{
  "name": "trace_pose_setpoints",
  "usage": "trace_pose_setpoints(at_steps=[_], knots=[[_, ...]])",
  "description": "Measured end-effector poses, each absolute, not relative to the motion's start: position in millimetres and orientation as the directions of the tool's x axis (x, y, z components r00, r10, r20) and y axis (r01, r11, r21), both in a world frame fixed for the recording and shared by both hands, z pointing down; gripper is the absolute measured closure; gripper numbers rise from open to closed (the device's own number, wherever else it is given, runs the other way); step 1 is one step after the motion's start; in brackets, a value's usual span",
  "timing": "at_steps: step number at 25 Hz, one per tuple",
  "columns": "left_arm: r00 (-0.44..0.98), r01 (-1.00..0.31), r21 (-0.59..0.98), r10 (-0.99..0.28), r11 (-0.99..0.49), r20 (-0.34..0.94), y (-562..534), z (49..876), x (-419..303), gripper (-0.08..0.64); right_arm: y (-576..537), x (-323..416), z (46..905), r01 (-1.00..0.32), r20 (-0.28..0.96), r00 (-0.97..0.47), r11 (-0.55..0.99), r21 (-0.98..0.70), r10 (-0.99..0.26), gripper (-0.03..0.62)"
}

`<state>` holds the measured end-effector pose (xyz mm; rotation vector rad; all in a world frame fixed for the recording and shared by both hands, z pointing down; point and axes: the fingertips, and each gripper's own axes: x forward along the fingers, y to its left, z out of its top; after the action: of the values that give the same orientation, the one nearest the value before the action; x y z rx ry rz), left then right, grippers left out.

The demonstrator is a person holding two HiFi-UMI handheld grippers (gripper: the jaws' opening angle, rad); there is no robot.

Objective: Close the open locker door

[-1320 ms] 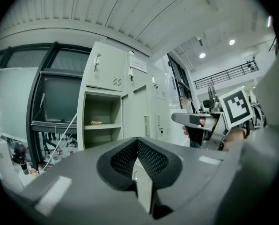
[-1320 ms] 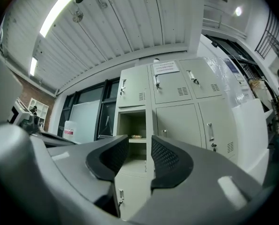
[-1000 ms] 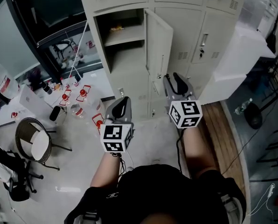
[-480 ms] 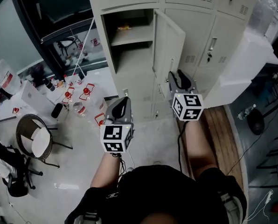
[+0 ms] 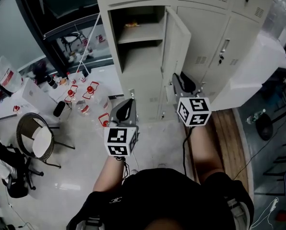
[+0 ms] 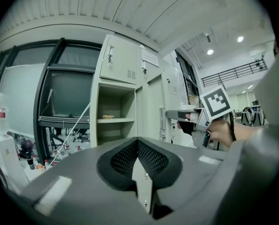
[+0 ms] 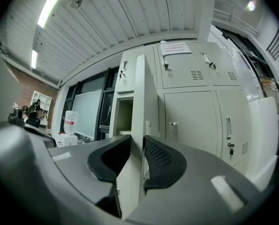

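Right gripper [image 7: 137, 144]: fingers closing on the free edge of the locker door [image 7: 139, 88]. The edge stands upright between them, and both pads look to lie against its faces. The locker door is swung well out from the locker [image 5: 140, 85]. The open compartment [image 7: 124, 114] lies beyond the fingers, to their left; closed doors [image 7: 191, 121] sit to the fingers' right.

Left gripper [image 6: 138, 143]: fingers together at the tips, nothing between them, held in the air apart from the locker door. Ahead of its fingers we see the compartment with a shelf [image 6: 112, 121] inside. The right gripper is off to their right, at the door's edge.
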<state>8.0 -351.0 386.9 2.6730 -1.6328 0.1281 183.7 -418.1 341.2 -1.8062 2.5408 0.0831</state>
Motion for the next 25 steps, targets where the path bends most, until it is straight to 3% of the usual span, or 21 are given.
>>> trace_pose_setpoints(at_steps=[10,17,25], knots=[[0.408,-0.911,-0.029,-0.91,-0.411,0.067,-356,386,-29,0.559,-423,130,341,-0.932,-0.032,-0.361,0.361,0.026,-0.932,0.489],[0.377,-0.925,-0.022,-0.925,-0.378,0.057,-356,387,-60,0.558,-434,93,343,-0.936,-0.003,-0.345,0.344,0.071,-0.939,0.499],[0.337,-0.941,-0.021,-0.941,-0.338,0.039,-361,385,-101,0.558,-456,54,342,-0.962,0.017,-0.272,0.272,0.011,-0.962,0.503]])
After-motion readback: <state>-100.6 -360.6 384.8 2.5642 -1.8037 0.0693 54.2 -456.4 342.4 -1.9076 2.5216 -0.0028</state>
